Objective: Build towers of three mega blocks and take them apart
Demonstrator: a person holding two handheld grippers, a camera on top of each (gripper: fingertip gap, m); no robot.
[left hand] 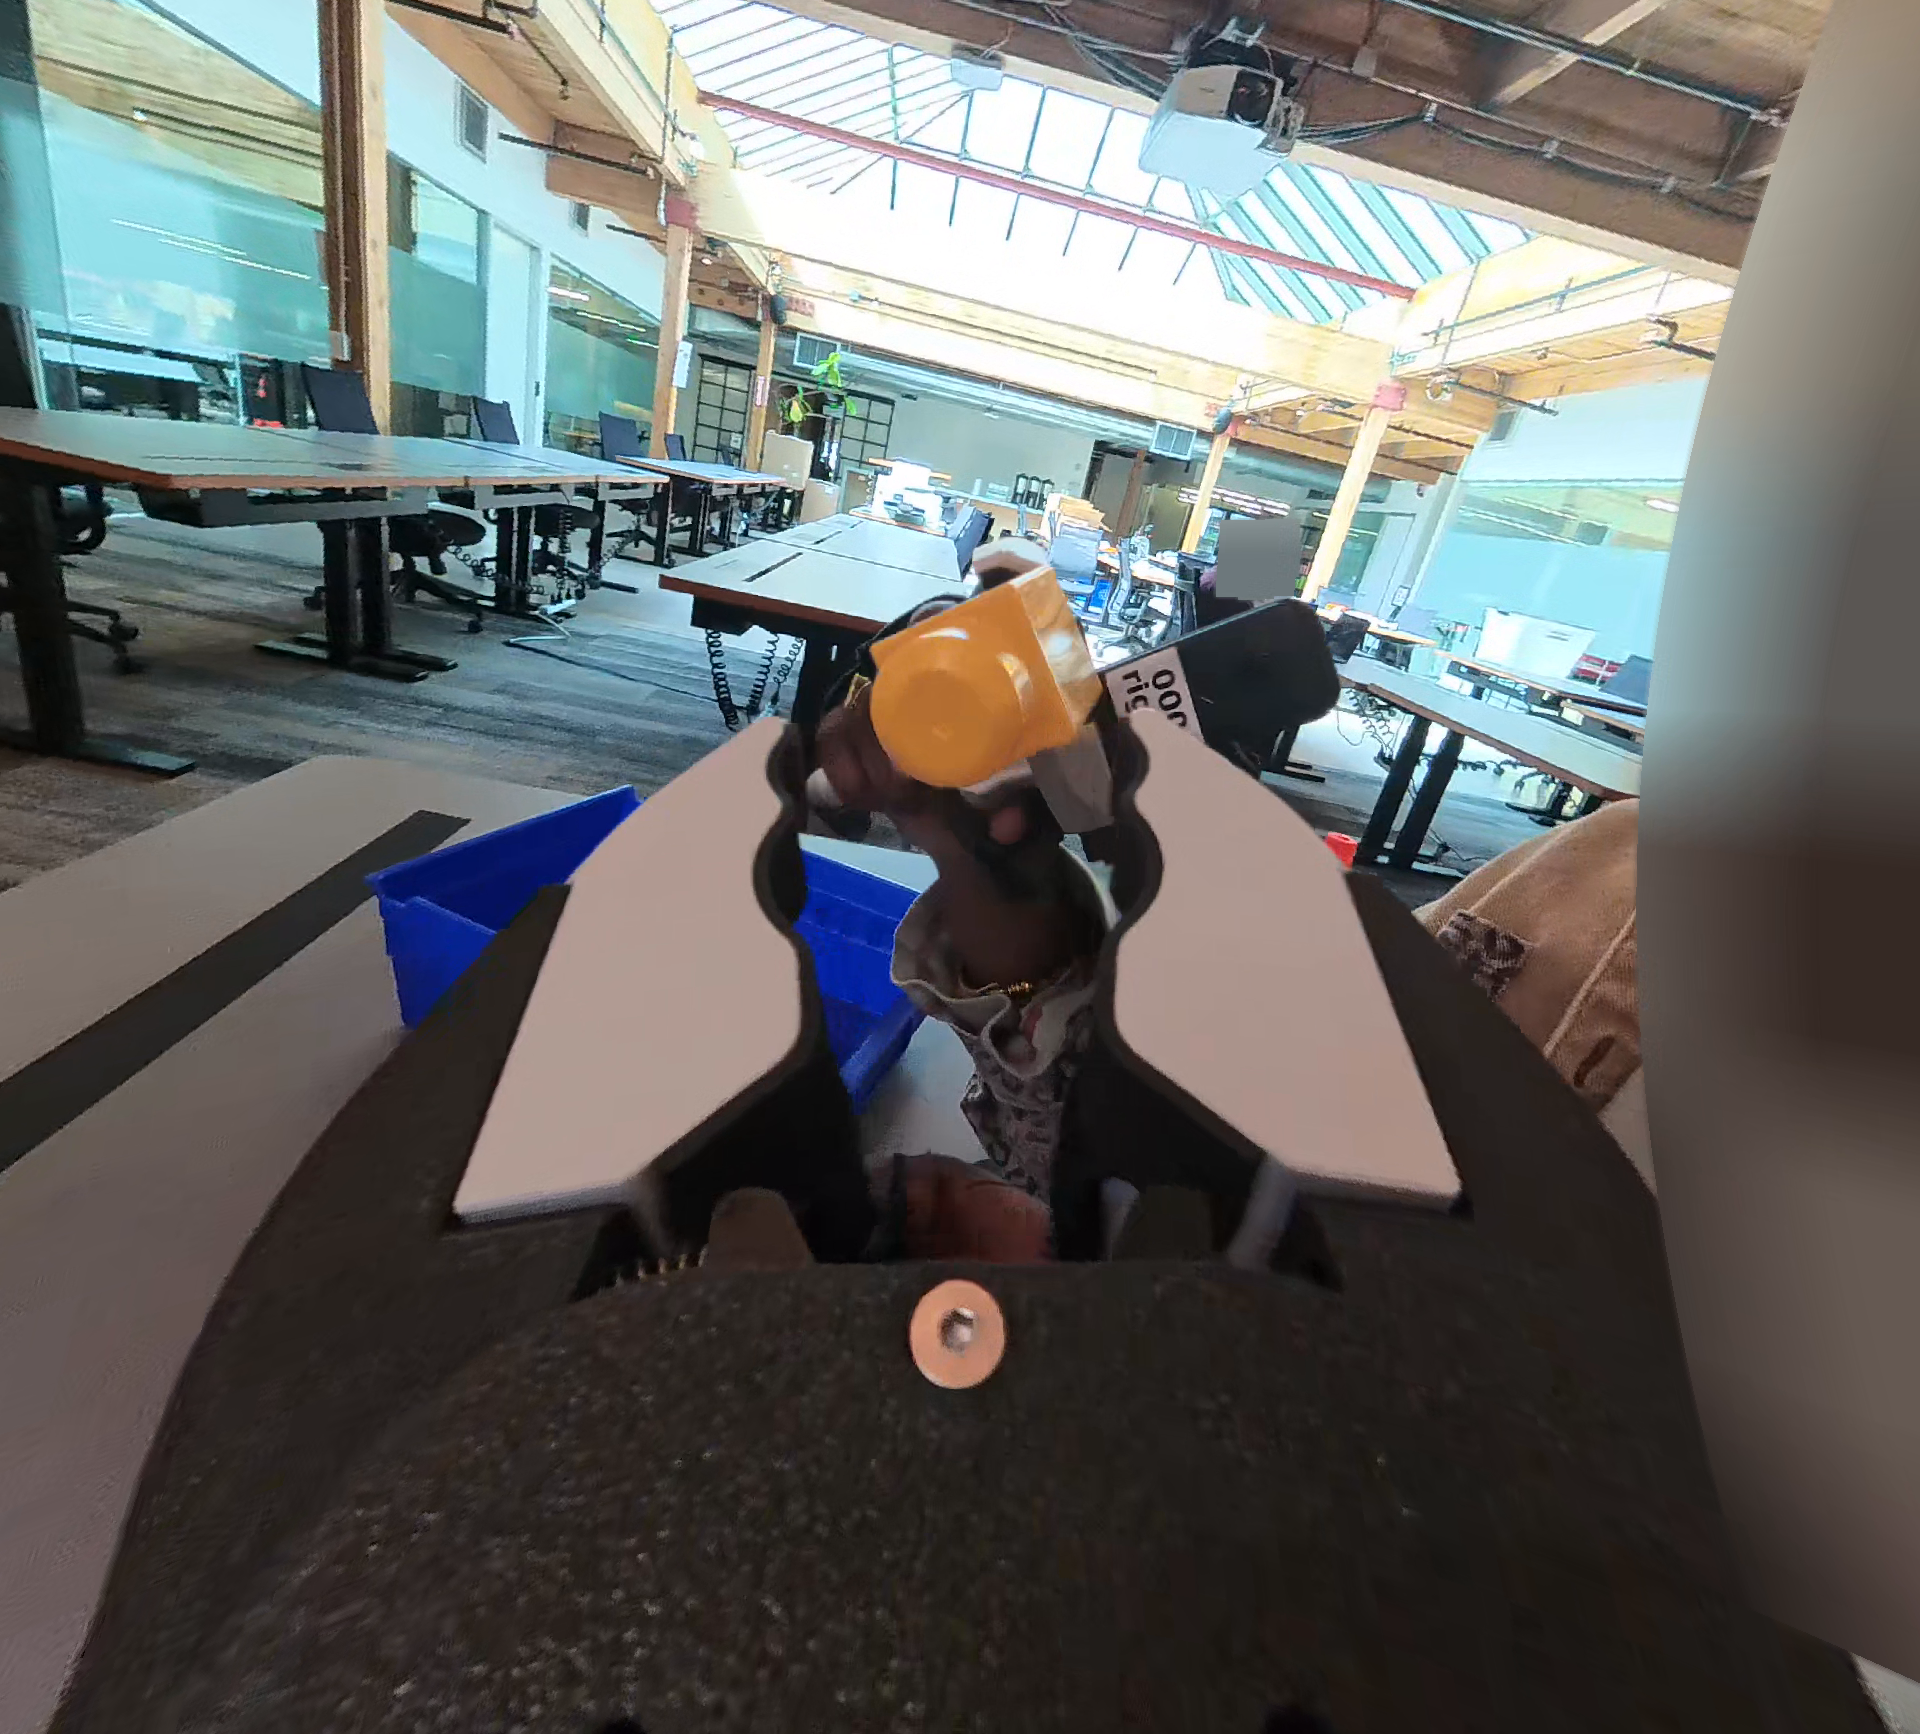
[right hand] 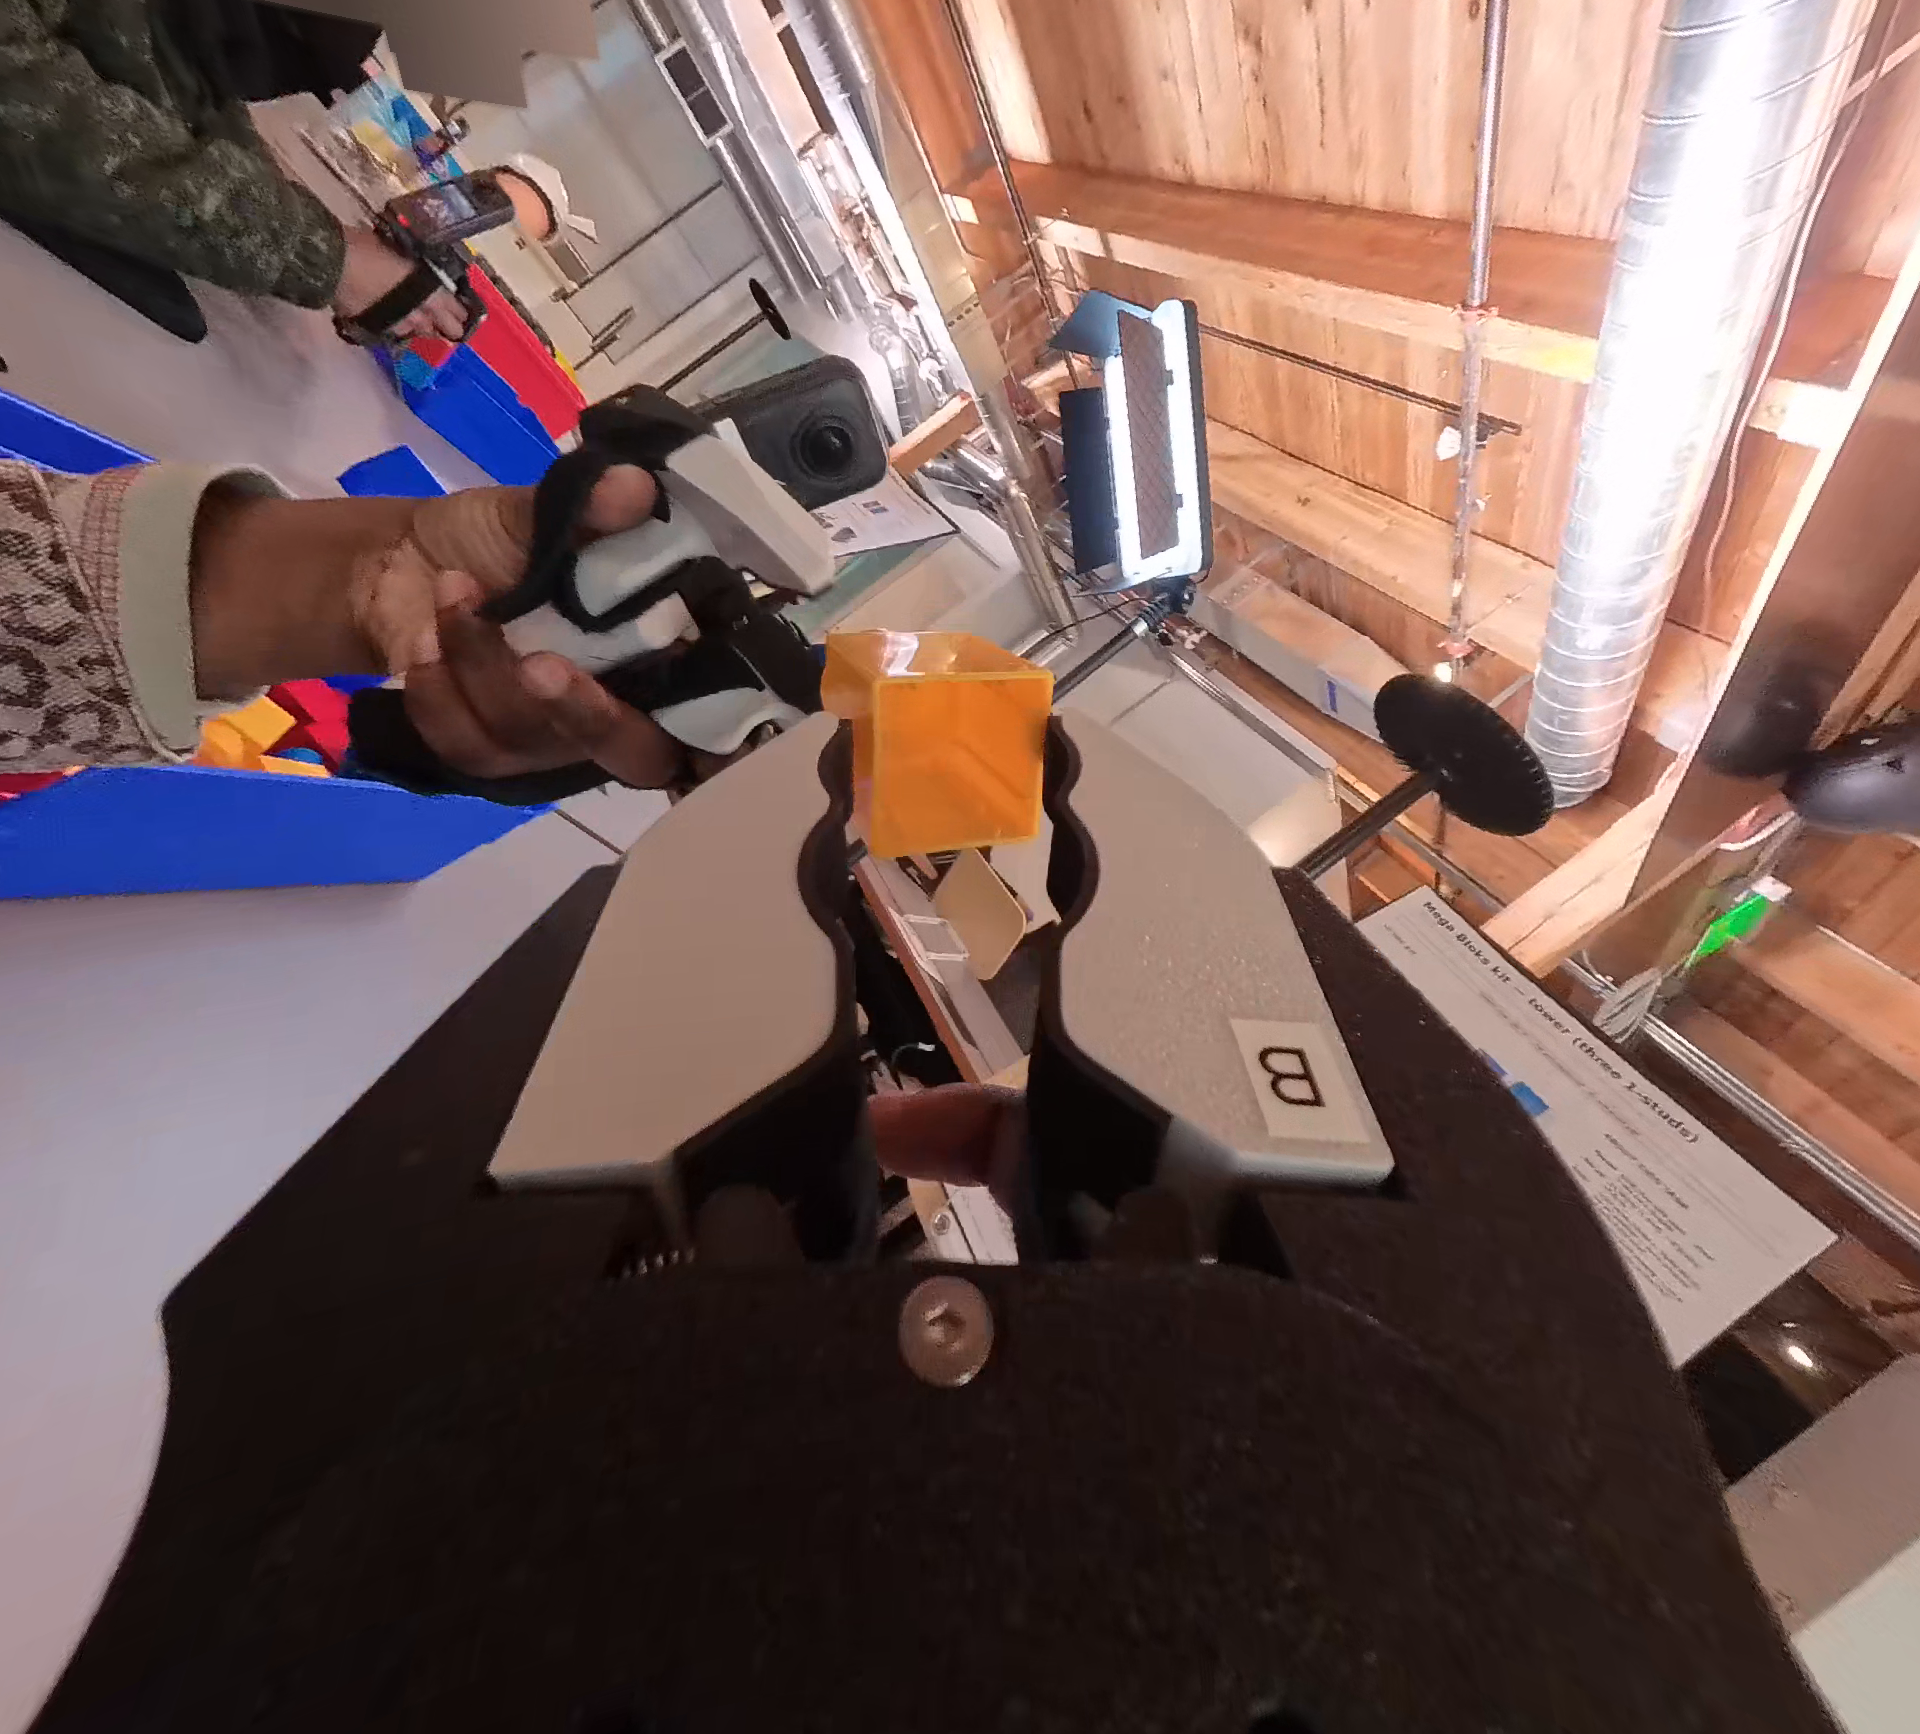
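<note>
An orange one-stud mega block is clamped between the fingertips of my right gripper, held in the air off the table with its hollow underside facing the camera. In the left wrist view the same block shows stud-first just beyond my left gripper, which is open and empty, its jaws spread wide. The right gripper holding the block also shows there. In the right wrist view a hand grips the left gripper's handle just left of the block.
A blue bin with several loose blocks sits on the grey table; it also shows in the left wrist view. Another person's arm and more bins are farther back. A paper sheet lies at right. The tips of both grippers are at nearly the same place.
</note>
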